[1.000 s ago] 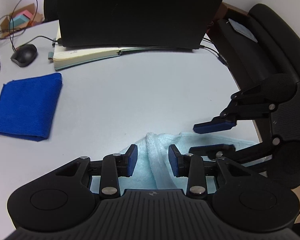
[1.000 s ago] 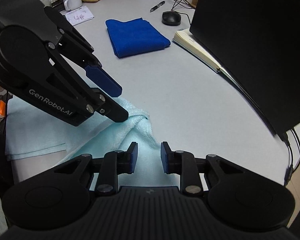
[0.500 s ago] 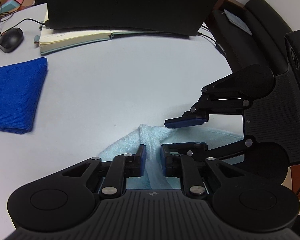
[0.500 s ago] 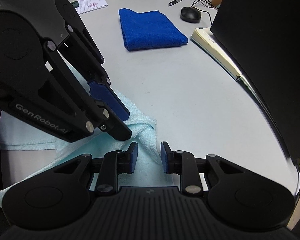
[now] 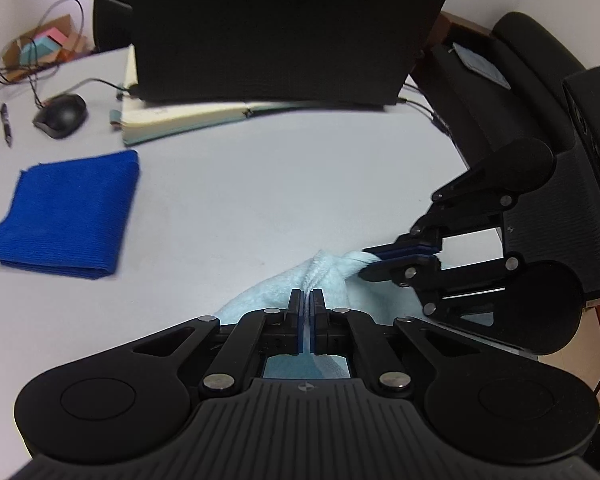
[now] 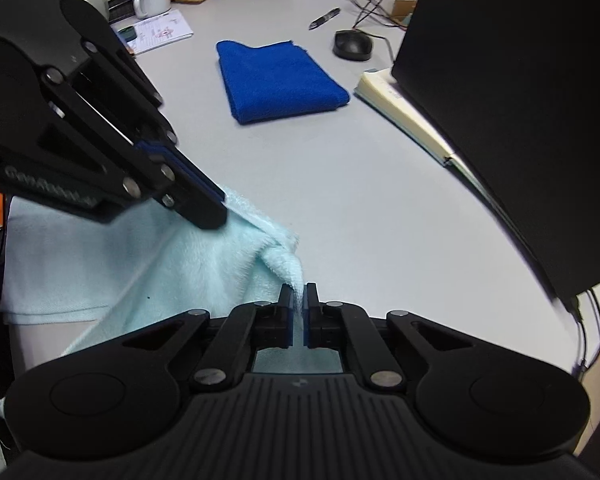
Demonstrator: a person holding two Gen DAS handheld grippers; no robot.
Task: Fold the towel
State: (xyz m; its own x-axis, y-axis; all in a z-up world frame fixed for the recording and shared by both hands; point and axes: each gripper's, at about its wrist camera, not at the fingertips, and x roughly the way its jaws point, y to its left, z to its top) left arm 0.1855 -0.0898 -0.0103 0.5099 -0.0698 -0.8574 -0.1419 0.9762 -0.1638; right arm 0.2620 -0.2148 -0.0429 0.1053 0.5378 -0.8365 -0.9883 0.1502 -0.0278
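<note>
Desk (image 5: 300,200): pale grey, carrying a dark laptop (image 5: 284,28), an open notebook (image 5: 188,118) and a mouse (image 5: 62,114).
Blue cloth (image 6: 278,80): folded flat, well apart from the work.
Light-blue towel (image 6: 172,264): at the near desk edge, partly hanging over it, its far edge bunched into a raised ridge.
Left gripper (image 5: 309,300): half a second ago its jaws stood slightly apart around the ridge; now they are clenched on it.
Right gripper (image 6: 298,300): a second ago clearly spread, now pinched tight on the towel's corner, just beside the left gripper.
Meaning: both grips look secured on one edge, so the towel seems ready to be lifted and carried over for a fold.
</note>
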